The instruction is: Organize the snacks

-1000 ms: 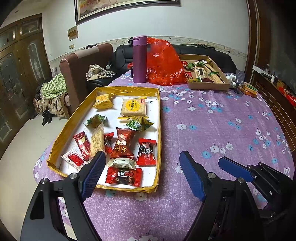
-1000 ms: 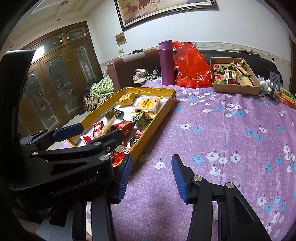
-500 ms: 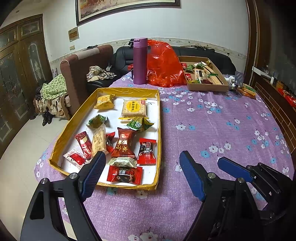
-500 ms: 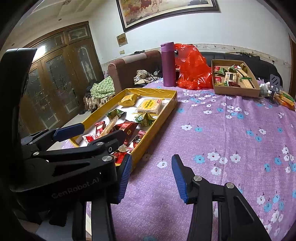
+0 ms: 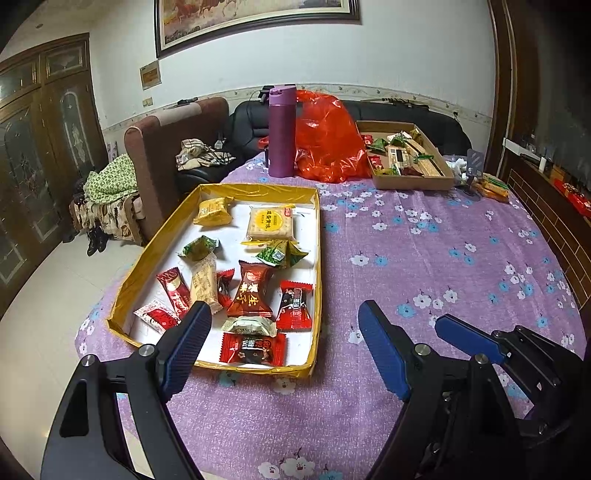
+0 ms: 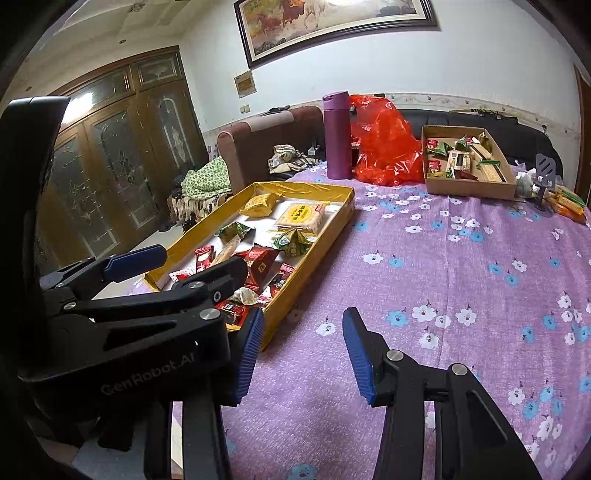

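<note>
Both views drifted slightly nearer; left gripper (image 5: 279,345) and right gripper (image 6: 303,347) open, empty. Risk: crinkly wrappers in gold cardboard tray (image 5: 317,236) slipping.

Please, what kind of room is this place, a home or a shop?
Most likely a living room in a home. A black sofa and a brown armchair stand behind the table with its flowered purple cloth, a framed horse painting hangs on the wall, and wooden cabinets with glass doors stand at the left.
</note>
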`<state>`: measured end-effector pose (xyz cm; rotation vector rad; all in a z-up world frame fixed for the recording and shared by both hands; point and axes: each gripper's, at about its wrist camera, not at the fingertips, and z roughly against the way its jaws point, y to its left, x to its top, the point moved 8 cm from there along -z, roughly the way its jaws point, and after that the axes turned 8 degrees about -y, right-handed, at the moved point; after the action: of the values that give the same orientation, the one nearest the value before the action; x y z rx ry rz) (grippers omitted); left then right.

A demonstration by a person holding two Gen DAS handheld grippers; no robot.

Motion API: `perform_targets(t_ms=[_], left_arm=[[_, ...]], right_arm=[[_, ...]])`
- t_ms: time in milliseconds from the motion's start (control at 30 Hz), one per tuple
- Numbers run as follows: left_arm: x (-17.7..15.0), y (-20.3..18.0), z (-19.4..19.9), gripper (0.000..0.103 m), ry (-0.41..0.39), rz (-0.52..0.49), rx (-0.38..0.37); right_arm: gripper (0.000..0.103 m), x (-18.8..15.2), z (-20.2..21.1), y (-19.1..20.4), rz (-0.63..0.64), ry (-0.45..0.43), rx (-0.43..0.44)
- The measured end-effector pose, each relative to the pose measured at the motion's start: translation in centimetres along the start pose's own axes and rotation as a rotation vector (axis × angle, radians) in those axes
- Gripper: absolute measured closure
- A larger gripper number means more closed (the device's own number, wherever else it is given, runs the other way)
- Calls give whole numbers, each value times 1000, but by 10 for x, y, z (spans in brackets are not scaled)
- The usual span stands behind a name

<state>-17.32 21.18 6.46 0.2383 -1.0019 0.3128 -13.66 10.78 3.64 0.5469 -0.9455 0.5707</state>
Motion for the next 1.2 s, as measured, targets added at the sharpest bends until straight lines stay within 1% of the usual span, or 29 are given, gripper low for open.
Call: perform_targets(t_ms=[167, 233, 433, 533, 567, 667, 700, 733, 767, 800, 833, 867, 933, 1000, 1067, 1133, 1200], left_arm=[[5, 4, 7, 20, -46, 6, 15], [7, 5, 9, 20, -60, 10, 17], [8, 8, 6, 20, -68, 23, 20], [10, 11, 11, 20, -99, 31, 36], [11, 13, 15, 20, -123, 32, 54], [24, 21, 40, 19, -266, 13, 171], [29, 23, 52, 13, -320, 7, 211], [32, 23, 60, 5, -360, 6, 232], [33, 24, 66, 0, -388, 8, 237], [34, 23, 71, 0, -416, 13, 221], [32, 22, 72, 0, -422, 16, 199], [29, 22, 70, 0, -412, 22, 177], [25, 20, 60, 0, -368, 24, 146], [18, 17, 47, 0, -303, 25, 105], [15, 17, 39, 0, -268, 41, 81], [13, 18, 34, 0, -244, 45, 81], [10, 19, 31, 0, -230, 35, 109]], right_arm=[[57, 0, 1, 1, 2, -2, 2], [54, 0, 1, 1, 2, -3, 1], [53, -1, 0, 0, 2, -1, 2], [53, -2, -1, -1, -2, 1, 1], [53, -2, -1, -1, -4, 2, 1], [53, -2, -2, -2, -8, -2, 4], [53, -2, -3, -3, -8, -4, 6], [53, -1, -3, -2, -8, -6, 10], [53, -2, -3, -2, -8, -8, 13], [53, -2, -3, -1, -7, -8, 17], [53, -2, -3, 0, -4, -9, 22], [53, -3, -4, 1, 2, -11, 26], [53, -4, -5, 3, 16, -9, 27], [53, -6, -6, 5, 29, -6, 28], [52, -8, -7, 6, 41, -4, 27], [51, -9, -8, 5, 50, -3, 20], [50, -10, -9, 2, 48, -1, 18]])
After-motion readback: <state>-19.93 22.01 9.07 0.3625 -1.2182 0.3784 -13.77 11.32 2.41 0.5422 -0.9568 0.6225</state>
